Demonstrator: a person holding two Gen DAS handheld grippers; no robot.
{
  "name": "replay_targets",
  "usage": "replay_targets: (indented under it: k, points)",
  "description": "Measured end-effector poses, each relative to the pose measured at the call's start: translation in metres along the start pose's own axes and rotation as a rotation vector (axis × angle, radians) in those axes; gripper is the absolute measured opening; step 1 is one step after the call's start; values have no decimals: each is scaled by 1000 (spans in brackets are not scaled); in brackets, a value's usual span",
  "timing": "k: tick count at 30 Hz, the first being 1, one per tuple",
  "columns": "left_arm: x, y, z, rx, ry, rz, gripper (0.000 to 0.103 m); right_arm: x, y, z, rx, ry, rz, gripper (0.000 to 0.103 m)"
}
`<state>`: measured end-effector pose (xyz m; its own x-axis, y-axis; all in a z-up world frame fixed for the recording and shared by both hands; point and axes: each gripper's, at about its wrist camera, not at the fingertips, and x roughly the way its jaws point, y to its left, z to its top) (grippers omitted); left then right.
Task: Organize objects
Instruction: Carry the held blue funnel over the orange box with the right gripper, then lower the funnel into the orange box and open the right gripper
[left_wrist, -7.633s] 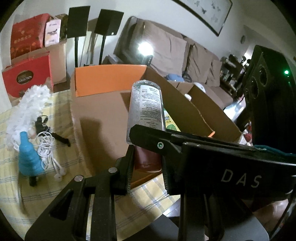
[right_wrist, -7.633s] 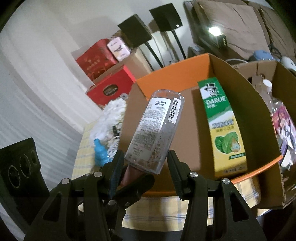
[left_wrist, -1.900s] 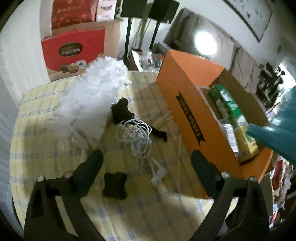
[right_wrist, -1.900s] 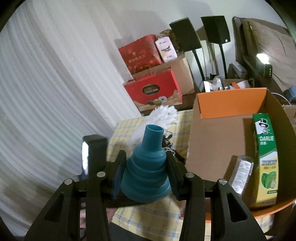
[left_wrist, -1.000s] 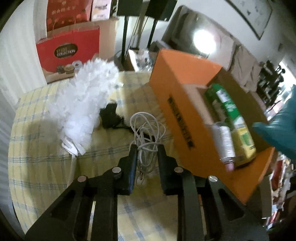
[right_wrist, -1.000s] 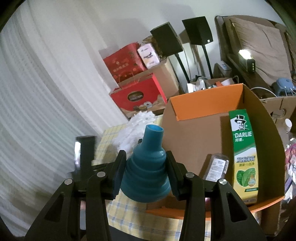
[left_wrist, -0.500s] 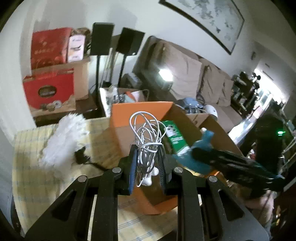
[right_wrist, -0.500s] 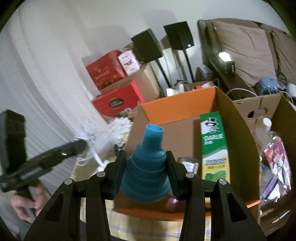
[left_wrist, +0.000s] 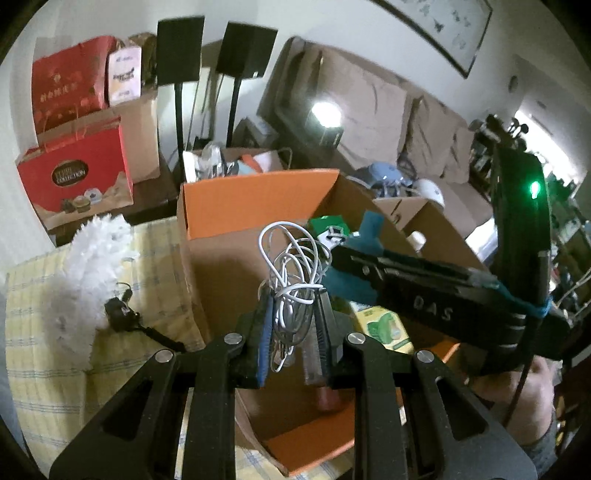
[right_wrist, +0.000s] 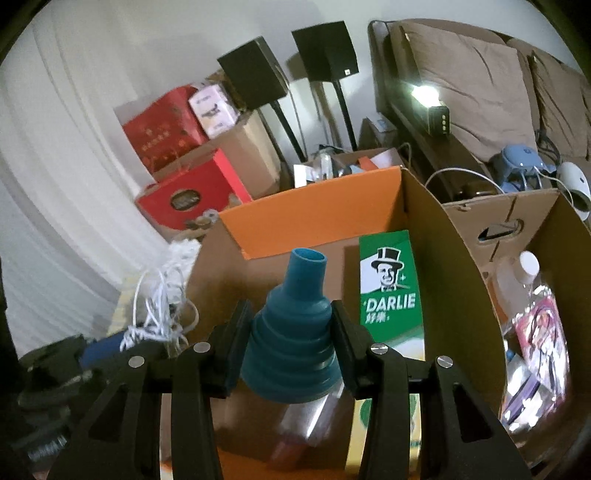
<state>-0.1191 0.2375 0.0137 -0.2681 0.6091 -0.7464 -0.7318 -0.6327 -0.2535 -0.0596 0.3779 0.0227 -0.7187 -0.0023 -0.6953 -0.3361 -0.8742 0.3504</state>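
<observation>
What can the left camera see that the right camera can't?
Only the left wrist view shows the yellow checked tablecloth, a small black gadget lying on it, the framed picture on the wall and the person's hand. Only the right wrist view shows the second cardboard box with a clear bottle inside. Both show the orange box, the green toothpaste carton, the white cable pinched in the left gripper, the blue funnel in the right gripper, and the fluffy white duster.
</observation>
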Motion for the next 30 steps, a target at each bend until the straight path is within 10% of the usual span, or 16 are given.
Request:
replay_targets:
  k: [18, 22, 30]
  points:
    - [60, 8, -17, 27, 158, 59, 26, 81, 6, 15, -76, 212, -154, 47]
    - [53, 11, -15, 15, 141, 58, 50, 72, 7, 16, -90, 182, -188, 61]
    - [33, 17, -13, 0, 111, 66, 63, 52, 4, 17, -42, 149, -143, 66]
